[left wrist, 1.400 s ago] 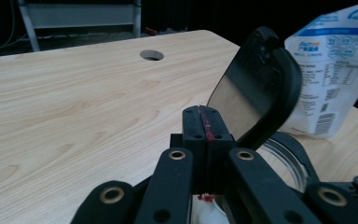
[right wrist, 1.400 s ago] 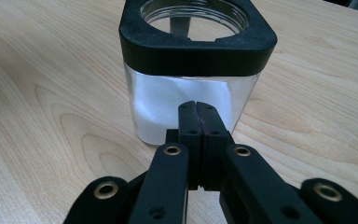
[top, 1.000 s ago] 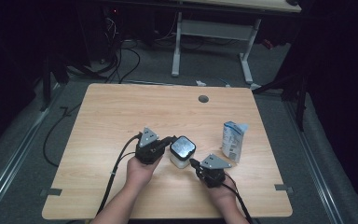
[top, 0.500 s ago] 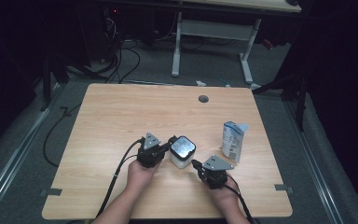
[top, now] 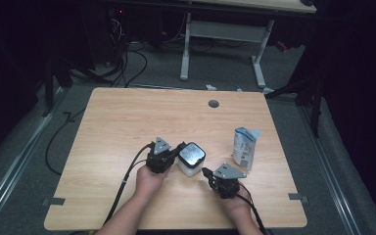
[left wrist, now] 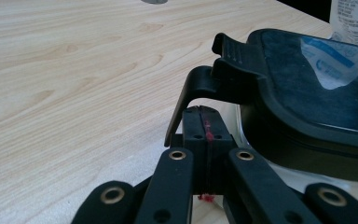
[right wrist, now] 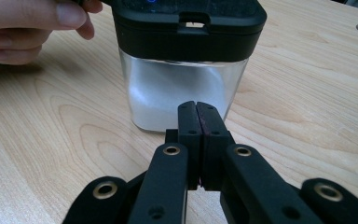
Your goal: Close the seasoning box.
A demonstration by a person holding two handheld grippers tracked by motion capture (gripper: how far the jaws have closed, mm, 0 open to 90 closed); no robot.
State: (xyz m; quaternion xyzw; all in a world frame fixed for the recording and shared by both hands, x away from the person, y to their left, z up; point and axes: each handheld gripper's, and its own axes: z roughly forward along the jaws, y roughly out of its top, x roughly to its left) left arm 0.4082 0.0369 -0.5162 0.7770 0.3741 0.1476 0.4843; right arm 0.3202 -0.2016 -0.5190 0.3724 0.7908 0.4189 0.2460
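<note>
Only unreadable print on carton (top: 245,148)

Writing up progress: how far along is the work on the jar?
Done: both grippers sit at the jar. In hand: the shut left gripper sits under the lid's clasp; the shut right gripper is at the glass wall. Left: the lid remains on.

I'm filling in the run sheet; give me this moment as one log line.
left gripper: shut, under lid latch | right gripper: shut, empty, close to container side | carton: upright, apart
</note>
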